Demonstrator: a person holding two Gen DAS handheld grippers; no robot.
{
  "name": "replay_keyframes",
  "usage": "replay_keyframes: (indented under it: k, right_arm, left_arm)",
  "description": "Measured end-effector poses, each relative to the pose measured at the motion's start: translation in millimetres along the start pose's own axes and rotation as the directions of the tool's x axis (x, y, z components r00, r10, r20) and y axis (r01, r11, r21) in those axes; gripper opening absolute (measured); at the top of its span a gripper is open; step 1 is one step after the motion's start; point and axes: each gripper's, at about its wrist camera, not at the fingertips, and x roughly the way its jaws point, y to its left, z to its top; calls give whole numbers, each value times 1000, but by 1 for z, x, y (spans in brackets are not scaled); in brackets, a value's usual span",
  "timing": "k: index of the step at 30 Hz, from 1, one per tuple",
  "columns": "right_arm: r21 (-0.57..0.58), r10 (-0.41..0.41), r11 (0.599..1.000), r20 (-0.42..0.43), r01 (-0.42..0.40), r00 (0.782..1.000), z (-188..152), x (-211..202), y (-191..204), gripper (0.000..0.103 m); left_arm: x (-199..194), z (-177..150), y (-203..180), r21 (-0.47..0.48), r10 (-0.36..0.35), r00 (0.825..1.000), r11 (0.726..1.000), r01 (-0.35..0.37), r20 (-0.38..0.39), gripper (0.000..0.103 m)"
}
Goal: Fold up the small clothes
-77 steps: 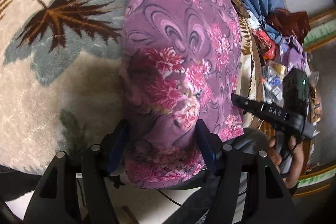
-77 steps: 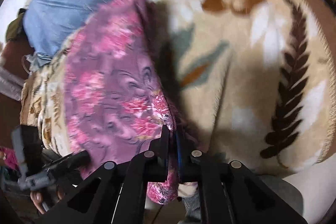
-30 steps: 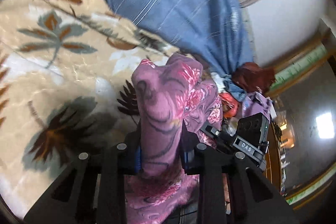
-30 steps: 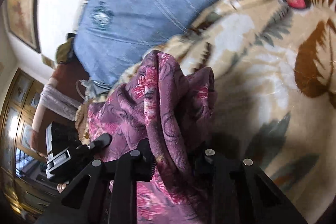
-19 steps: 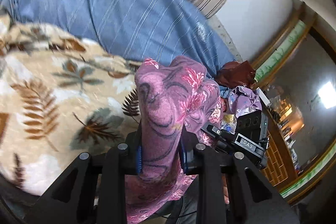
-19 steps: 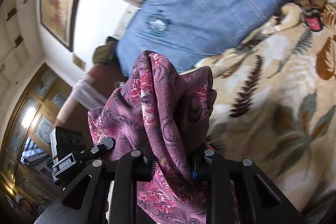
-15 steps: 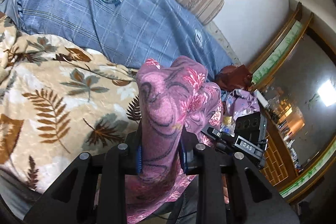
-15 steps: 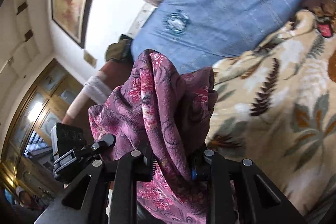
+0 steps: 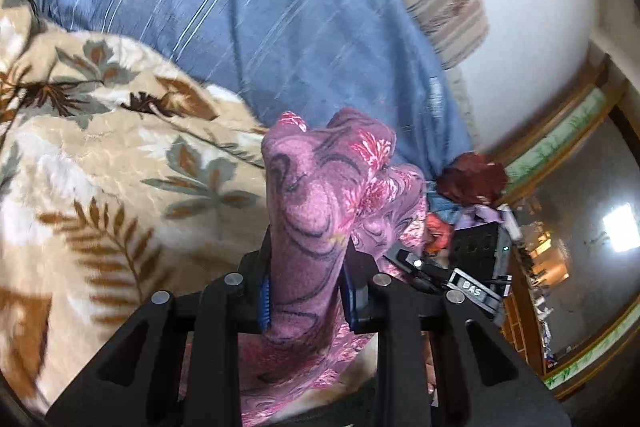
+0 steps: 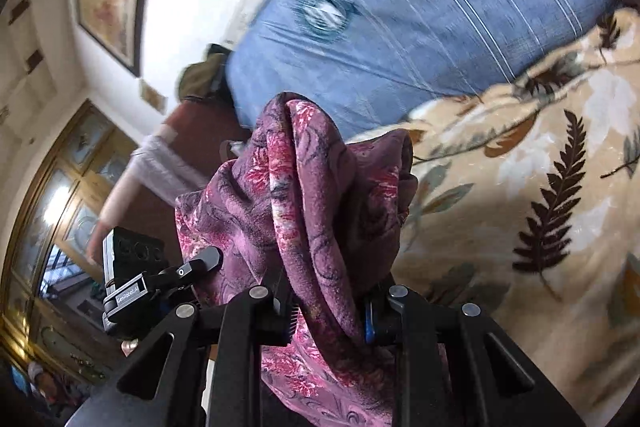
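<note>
A purple garment with pink flowers point(image 9: 316, 203) is bunched between the jaws of my left gripper point(image 9: 306, 291), which is shut on it and holds it up off the bed. My right gripper point(image 10: 328, 311) is shut on another part of the same garment point(image 10: 320, 195), which hangs down below both grippers. The right gripper's body shows at the right in the left wrist view point(image 9: 472, 267). The left gripper's body shows at the left in the right wrist view point(image 10: 136, 275).
A beige blanket with a leaf pattern point(image 9: 100, 187) covers the bed below. A blue striped pillow point(image 9: 240, 7) lies behind it, also in the right wrist view point(image 10: 420, 7). A heap of clothes point(image 9: 472, 183) sits at the bed's right edge. Wooden cabinets point(image 10: 52, 195) stand to the left.
Both grippers closed on the garment, which earlier lay flat on the blanket, and lifted it up. The views have tilted up toward the pillow and wall.
</note>
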Motion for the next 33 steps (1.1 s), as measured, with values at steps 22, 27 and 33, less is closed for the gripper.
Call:
replay_keyframes:
  k: [22, 27, 33]
  right_arm:
    - [42, -191, 979, -144, 198, 971, 62, 116, -122, 27]
    - [39, -215, 974, -130, 221, 968, 62, 92, -102, 37]
    - [30, -189, 981, -83, 192, 978, 11, 19, -61, 72]
  left_arm:
    - [150, 61, 86, 29, 234, 962, 972, -232, -141, 40]
    - [101, 62, 85, -45, 255, 963, 965, -260, -84, 52]
    - [18, 12, 75, -128, 254, 967, 959, -254, -15, 64]
